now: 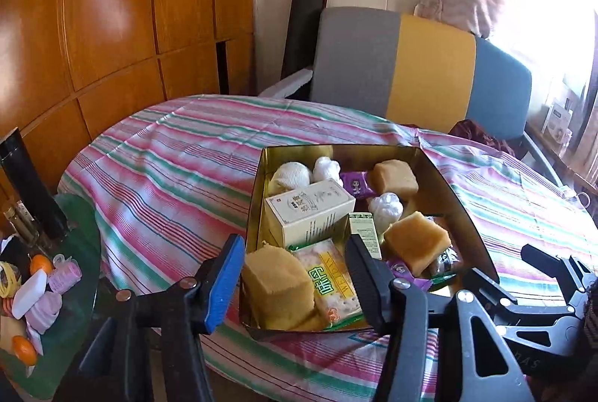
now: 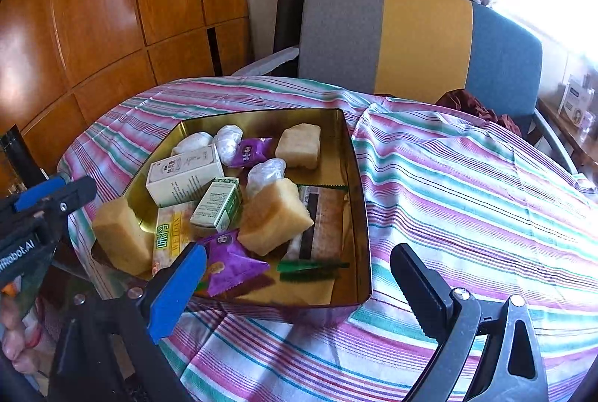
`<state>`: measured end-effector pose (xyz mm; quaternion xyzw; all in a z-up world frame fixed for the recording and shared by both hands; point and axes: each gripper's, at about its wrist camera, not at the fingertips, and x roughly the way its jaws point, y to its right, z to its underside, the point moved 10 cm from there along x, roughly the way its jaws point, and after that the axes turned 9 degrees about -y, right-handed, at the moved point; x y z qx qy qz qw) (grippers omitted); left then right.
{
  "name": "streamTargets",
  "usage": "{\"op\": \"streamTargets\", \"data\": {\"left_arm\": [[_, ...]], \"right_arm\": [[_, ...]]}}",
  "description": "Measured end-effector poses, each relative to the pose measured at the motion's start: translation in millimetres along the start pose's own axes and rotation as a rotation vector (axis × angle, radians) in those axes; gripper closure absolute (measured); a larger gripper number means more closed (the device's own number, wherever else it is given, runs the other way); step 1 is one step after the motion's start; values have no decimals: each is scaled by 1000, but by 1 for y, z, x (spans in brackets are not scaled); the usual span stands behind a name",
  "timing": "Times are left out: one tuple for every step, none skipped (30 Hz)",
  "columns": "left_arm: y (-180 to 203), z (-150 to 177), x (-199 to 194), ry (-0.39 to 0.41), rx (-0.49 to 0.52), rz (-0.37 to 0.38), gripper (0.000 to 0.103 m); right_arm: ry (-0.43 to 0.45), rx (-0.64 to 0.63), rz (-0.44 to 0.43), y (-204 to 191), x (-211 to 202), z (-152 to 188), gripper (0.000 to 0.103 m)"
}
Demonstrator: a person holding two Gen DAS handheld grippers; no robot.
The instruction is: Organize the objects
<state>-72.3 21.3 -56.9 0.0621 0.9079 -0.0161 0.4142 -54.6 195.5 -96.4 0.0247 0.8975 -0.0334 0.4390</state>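
Gold tin on the striped desk already holds boxes, sponges and snack packets. The left tool stands half-spread over a sponge block, not gripping; the right tool is released. Oranges nearby remain unsorted.

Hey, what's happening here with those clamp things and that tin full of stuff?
A person is tidying small items with two hand-held grippers. A gold tin on the striped tablecloth already holds sponge blocks, medicine boxes, snack packets and white wrapped balls. The left gripper straddles a yellow sponge block at the tin's near corner. The right gripper hovers open, empty.
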Motion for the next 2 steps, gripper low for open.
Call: {"op": "streamTargets", "data": {"left_arm": [[0, 0, -2, 5, 4, -2, 47], [0, -1, -2, 4, 6, -6, 47]], "right_arm": [[5, -1, 2, -1, -1, -1, 3], [12, -2, 6, -1, -3, -1, 3]]}}
